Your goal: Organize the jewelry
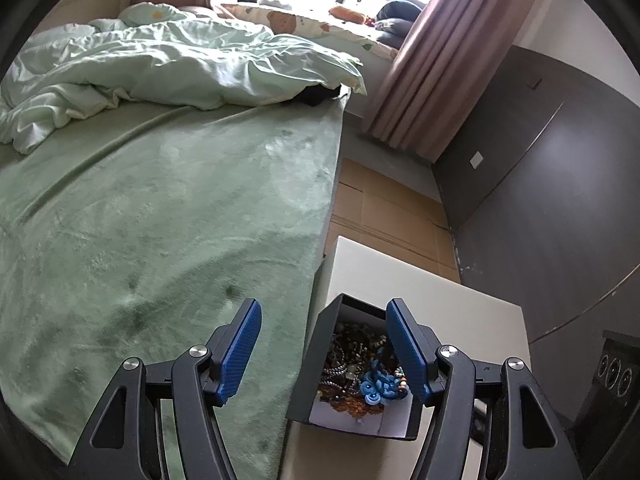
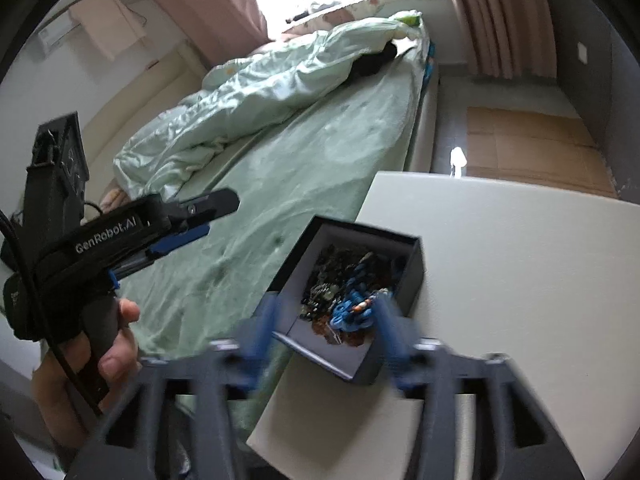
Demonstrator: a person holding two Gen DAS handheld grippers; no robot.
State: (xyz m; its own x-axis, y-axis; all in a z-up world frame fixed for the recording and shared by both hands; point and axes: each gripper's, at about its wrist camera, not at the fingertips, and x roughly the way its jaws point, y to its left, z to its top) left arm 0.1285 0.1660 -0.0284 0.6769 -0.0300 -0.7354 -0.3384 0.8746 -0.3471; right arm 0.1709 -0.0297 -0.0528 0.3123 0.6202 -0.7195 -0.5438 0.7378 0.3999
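Note:
A black open box with a white lining stands on a white table beside the bed. It holds a tangled heap of bead jewelry with a blue knotted piece on top. My left gripper is open and empty, above the box's near-left side. In the right wrist view the box and jewelry lie just ahead. My right gripper is open, empty and motion-blurred, close over the box's near edge. The left gripper also shows there, hand-held over the bed.
A bed with a green blanket and a rumpled pale duvet fills the left. Cardboard sheets lie on the floor past the table. Dark cabinet doors stand at the right, pink curtains by the window.

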